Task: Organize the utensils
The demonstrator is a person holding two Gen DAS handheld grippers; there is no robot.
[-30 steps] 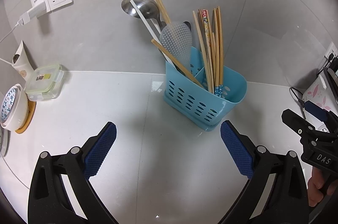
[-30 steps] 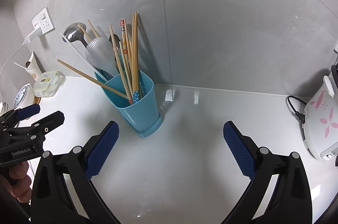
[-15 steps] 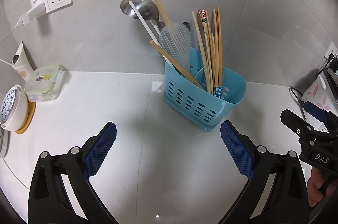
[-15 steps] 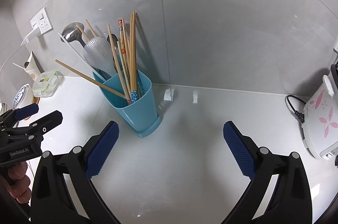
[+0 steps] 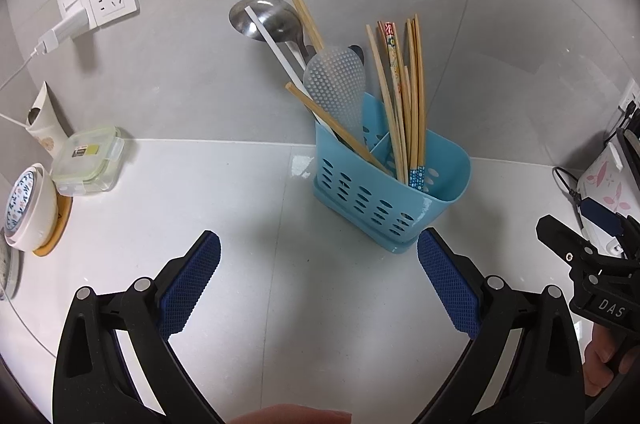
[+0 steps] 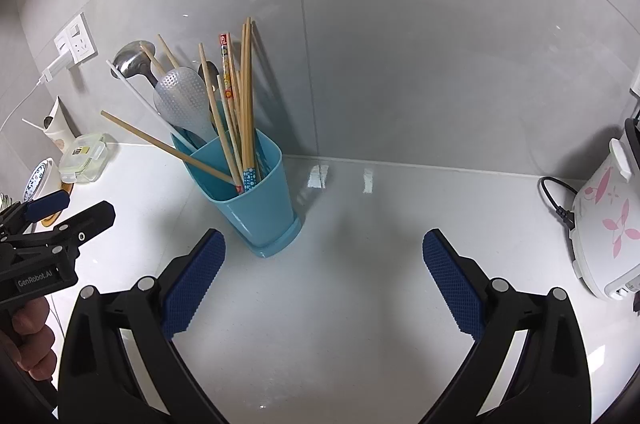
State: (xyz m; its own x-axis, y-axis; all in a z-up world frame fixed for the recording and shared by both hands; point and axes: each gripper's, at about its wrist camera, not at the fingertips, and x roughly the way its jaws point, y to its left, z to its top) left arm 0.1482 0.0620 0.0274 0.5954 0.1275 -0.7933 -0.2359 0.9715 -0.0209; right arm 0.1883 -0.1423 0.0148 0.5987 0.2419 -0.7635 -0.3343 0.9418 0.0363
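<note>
Ahead of the left claw (image 5: 318, 278), slightly rightward, the blue holder (image 5: 386, 189) is seen; chopsticks (image 5: 412, 95) stand nearly upright; both claws are released, empty.

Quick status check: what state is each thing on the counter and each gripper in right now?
Left gripper: open, empty.
Right gripper: open, empty.
Caddy: upright on the counter, holding utensils.
Chopsticks: standing in the caddy's right compartment.
Rice paddle: in the caddy, head up.
Ladle: in the caddy, bowl up.
Food box: lid on.
Wall plug: plugged in.
</note>
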